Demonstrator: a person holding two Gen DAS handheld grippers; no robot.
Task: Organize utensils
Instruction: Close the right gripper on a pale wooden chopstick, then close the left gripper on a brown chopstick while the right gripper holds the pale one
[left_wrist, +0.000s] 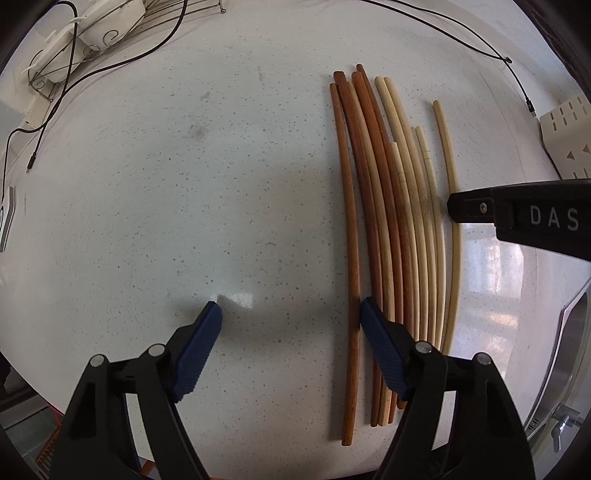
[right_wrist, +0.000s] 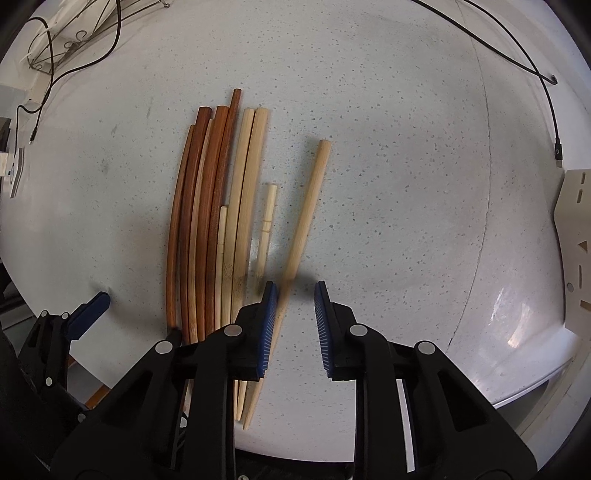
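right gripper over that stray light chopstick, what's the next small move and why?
Probably close the right gripper on the lone light chopstick. It lies tilted, apart from the chopstick row, already between the fingers and against the left pad, while the right pad is still clear of it. Once gripped, it could be laid parallel beside the row. The left gripper stands open at the row's dark edge.

black cables (left_wrist: 110, 66) and a wire rack (left_wrist: 74, 48) on the speckled counter (left_wrist: 184, 184).

Five dark chopsticks (left_wrist: 351, 258), six pale chopsticks (right_wrist: 243, 206), two grippers (right_wrist: 293, 314).
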